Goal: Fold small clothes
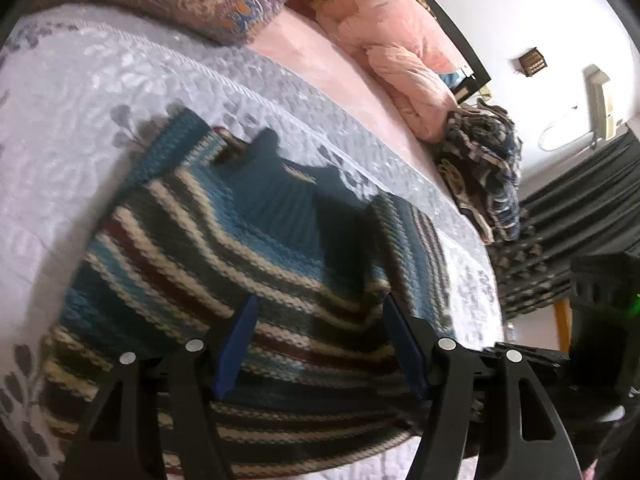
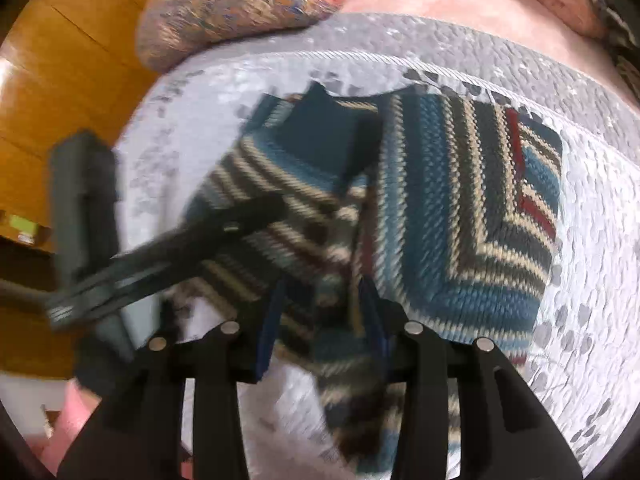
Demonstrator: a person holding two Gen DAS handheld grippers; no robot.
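Striped knit sweater (image 1: 224,248) lies on the bed (image 1: 72,128); left claw (image 1: 320,344) spread apart over it, right claw (image 2: 320,316) apart around a raised fold

Even, soft daylight in both views, brightest on the white wall (image 1: 500,12) at upper right of the left wrist view, nearly blown out; soft dark shadows fall across the striped knit sweater (image 1: 224,240) and the lilac quilted bedspread (image 1: 80,92). Right wrist view heavily motion-blurred: the left gripper (image 2: 276,204) at left and the sweater's lower edge smear, wooden floor (image 2: 60,60) shows a glare streak. Strong fisheye bending with black vignette corners in both; near fingers soft.
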